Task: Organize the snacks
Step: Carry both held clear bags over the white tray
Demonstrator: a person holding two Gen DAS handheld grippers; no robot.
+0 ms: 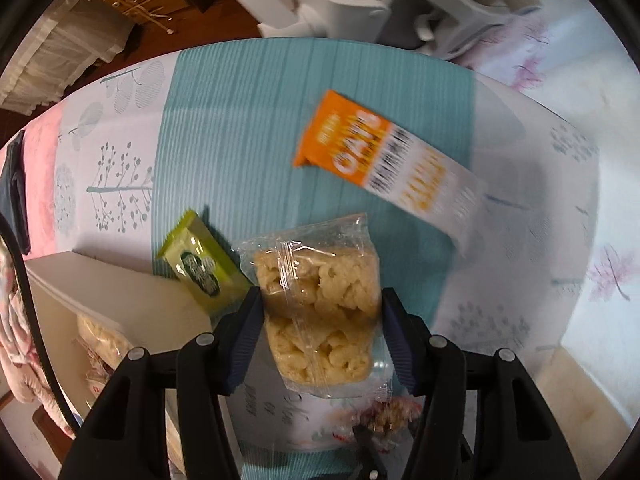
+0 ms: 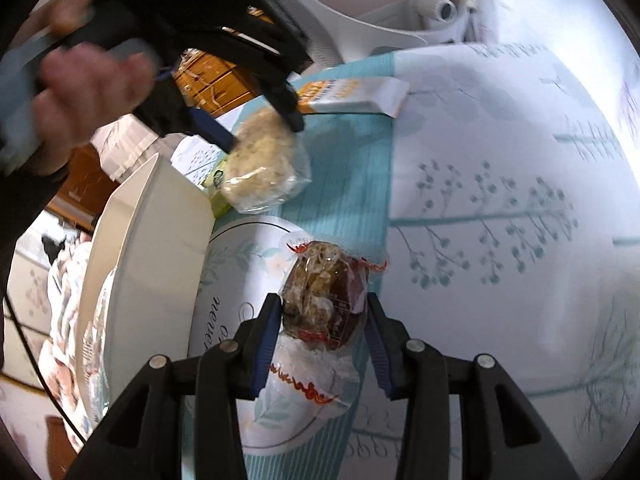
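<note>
My left gripper [image 1: 320, 300] is shut on a pale puffed-rice cake in clear wrap [image 1: 320, 304] and holds it above the table; it also shows in the right wrist view [image 2: 264, 160]. My right gripper [image 2: 322, 312] is shut on a brown nut snack in clear wrap with red trim [image 2: 324, 300], over a round white plate [image 2: 236, 264]. An orange and white oats bar [image 1: 384, 160] lies on the teal cloth. A green snack packet [image 1: 202, 264] lies beside a white box [image 1: 120, 296] that holds more rice cakes.
The table has a teal and floral cloth [image 1: 240, 120]. A white chair [image 1: 360, 8] stands at the far edge. The white box wall [image 2: 160, 240] rises left of the plate. The floor and bedding lie to the left.
</note>
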